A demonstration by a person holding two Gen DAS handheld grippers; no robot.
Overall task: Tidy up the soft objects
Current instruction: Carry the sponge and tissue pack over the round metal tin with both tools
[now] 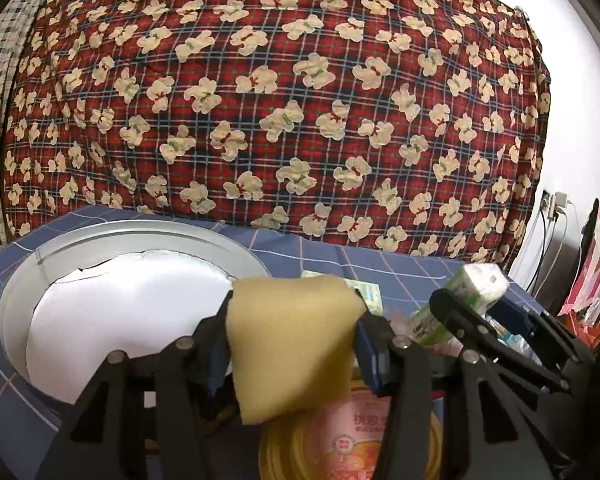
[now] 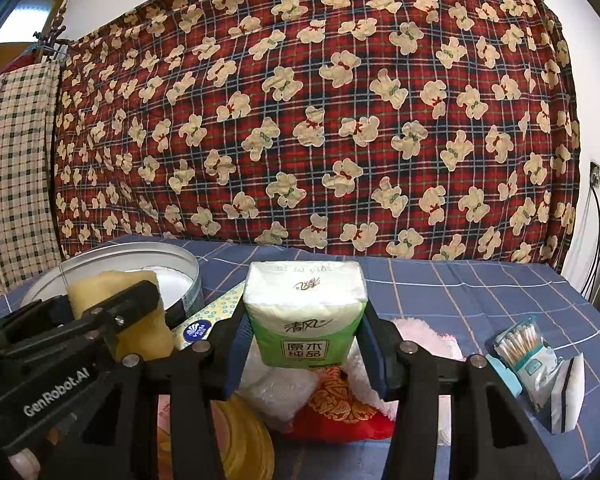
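My left gripper (image 1: 294, 336) is shut on a yellow sponge (image 1: 292, 344), held above the table just right of the round silver tin (image 1: 24, 280). The sponge also shows in the right wrist view (image 2: 140, 328), next to the tin (image 2: 188, 268). My right gripper (image 2: 304, 336) is shut on a green and white tissue pack (image 2: 306, 312), held above a pile of soft things. The pack also shows in the left wrist view (image 1: 460, 296), to the right of the sponge.
Under the grippers lie a white fluffy cloth (image 2: 280, 392), a red and gold pouch (image 2: 340, 408), a pink towel (image 2: 424, 336) and a yellow roll (image 2: 244, 440). A cotton swab pack (image 2: 528, 352) and a white sponge (image 2: 568, 392) lie at right. A bear-print quilt (image 2: 320, 120) hangs behind.
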